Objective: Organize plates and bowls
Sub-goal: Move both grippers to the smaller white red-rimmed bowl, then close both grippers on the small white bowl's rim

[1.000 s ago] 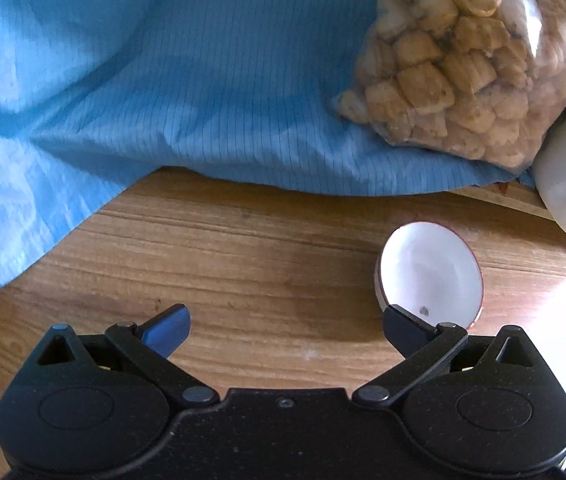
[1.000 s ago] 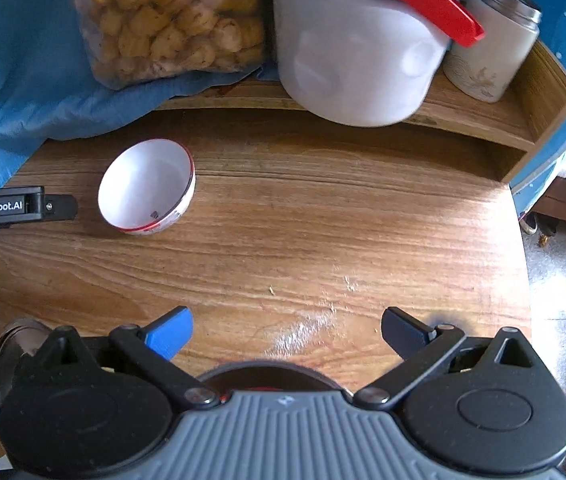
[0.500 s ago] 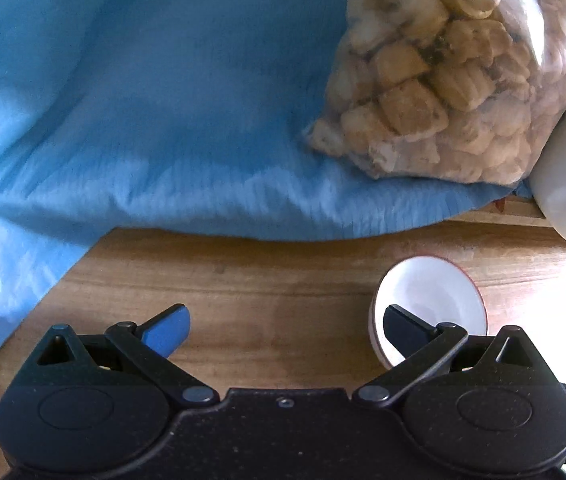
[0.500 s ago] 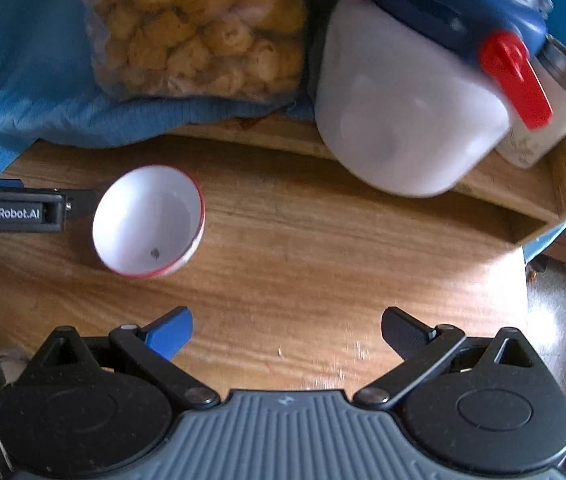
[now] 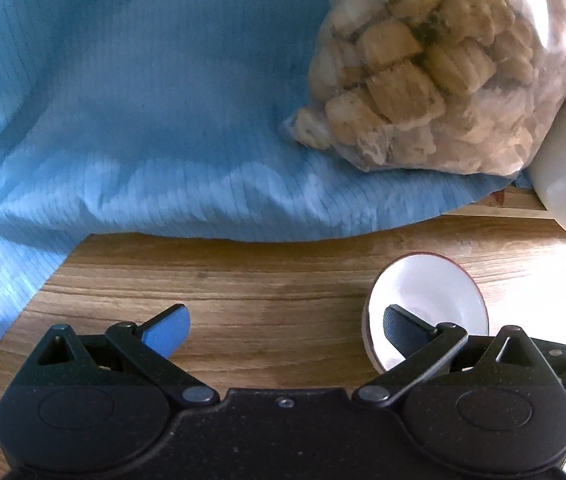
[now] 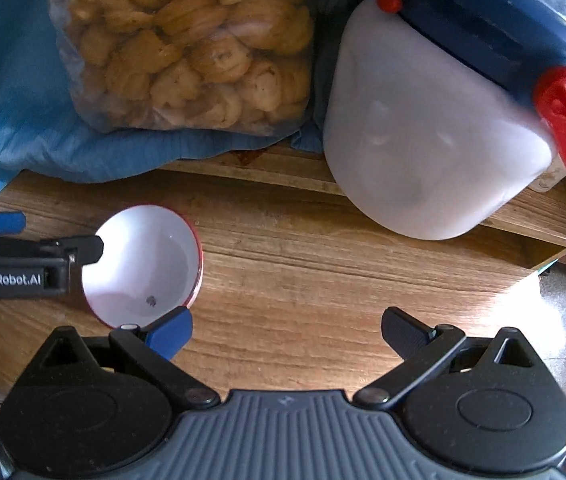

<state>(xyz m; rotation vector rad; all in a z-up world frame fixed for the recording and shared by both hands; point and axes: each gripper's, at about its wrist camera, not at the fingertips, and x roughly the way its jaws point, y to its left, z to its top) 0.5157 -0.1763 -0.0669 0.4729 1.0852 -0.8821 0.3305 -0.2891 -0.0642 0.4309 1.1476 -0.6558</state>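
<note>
My left gripper (image 5: 286, 327) straddles the bowl (image 5: 429, 304) rim, jaws apart. My right gripper (image 6: 286, 329) hangs empty, jaws apart. Nothing looks organized yet.

Strong daylight falls from the right, washing the wooden surface (image 6: 363, 280) pale with glare there, while the left lies in soft shadow. Fisheye bending curves both views, corners go black, and the white jug (image 6: 423, 152) looks slightly blurred.
</note>
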